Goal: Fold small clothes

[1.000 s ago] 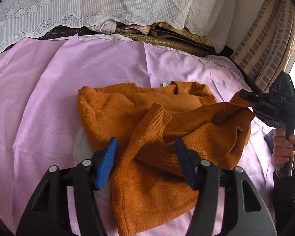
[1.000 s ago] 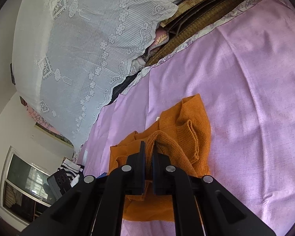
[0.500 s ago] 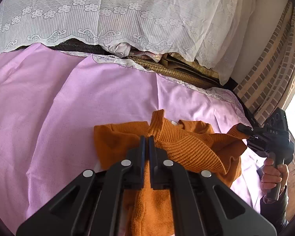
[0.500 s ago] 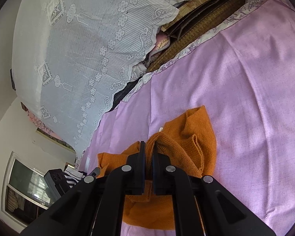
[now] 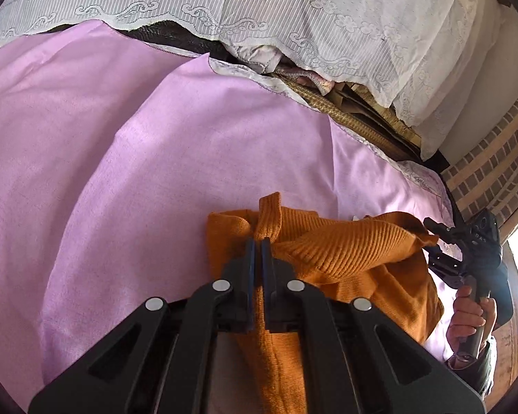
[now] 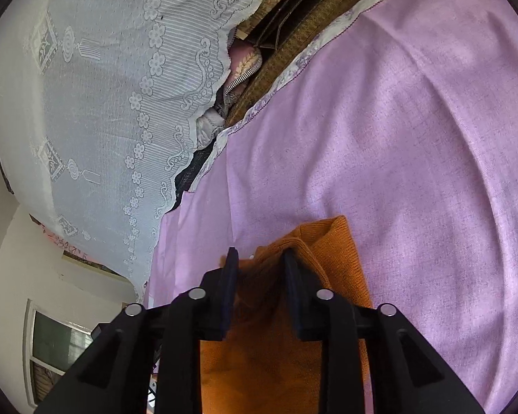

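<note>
- Our left tool point(image 5: 258, 241) is pinched tight on a ribbed fold of the orange sweater point(image 5: 345, 252), its blue pads nearly meeting with knit squeezed between them and a tab of fabric poking up past the tips.
- The sweater lies bunched on the lilac sheet point(image 5: 155, 172) of the bed, in the near-right part of the left view; its body is rumpled, with a thick ribbed roll stretched across towards the right side.
- Our right tool point(image 6: 260, 258) is parted to a moderate gap, the jaws straddling a raised ridge of the knit; from its own view we cannot tell whether the pads press on the cloth or only flank it.
- In the left view the right tool point(image 5: 431, 238) sits at the sweater's far right edge, touching or just beside the knit.
- We judge the fold barely begun: no flat, squared layers show, sleeves are not laid in, and smoothing plus every crease is left.
</note>
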Demonstrator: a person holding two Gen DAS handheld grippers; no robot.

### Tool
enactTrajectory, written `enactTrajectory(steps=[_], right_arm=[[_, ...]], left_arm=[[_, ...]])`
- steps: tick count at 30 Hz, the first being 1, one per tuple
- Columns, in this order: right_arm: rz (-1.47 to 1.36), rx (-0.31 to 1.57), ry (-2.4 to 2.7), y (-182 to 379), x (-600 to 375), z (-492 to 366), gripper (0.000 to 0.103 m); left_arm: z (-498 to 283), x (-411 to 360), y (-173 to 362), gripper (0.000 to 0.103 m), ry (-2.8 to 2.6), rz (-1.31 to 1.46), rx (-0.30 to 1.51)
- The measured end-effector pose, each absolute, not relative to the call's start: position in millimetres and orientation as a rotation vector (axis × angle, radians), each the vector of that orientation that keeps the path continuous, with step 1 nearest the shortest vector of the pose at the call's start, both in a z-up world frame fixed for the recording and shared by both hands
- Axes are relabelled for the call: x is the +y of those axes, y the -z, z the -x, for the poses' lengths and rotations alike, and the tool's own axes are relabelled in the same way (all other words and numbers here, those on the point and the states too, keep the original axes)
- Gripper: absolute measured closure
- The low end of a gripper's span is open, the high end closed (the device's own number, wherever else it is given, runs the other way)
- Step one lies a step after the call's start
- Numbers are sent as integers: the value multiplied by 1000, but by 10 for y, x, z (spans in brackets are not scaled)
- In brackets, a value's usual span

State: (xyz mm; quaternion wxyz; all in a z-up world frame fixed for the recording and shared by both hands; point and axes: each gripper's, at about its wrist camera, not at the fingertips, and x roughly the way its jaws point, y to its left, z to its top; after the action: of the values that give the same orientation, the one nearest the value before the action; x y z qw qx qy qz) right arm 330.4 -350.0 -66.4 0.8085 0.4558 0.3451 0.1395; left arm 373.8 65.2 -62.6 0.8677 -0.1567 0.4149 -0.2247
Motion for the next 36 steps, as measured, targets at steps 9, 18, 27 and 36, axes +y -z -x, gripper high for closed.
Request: enactTrajectory(steps=[9,18,27,36], right_arm=[[-690,720,-350,263,-3043,-3097,73],[-331,867,-552,304,-2269,-3087,73],[-535,902,-217,646,-2638,-3683,80],[-608,800,-278,476,-2784,-3380,80]], left_arm=[[-3402,582,309,81,547,314,787],[-3357,-56,293,37,606,102,797],[-4123,45,727,37,244,128,989],[-3645,231,347,30,411,240,843]])
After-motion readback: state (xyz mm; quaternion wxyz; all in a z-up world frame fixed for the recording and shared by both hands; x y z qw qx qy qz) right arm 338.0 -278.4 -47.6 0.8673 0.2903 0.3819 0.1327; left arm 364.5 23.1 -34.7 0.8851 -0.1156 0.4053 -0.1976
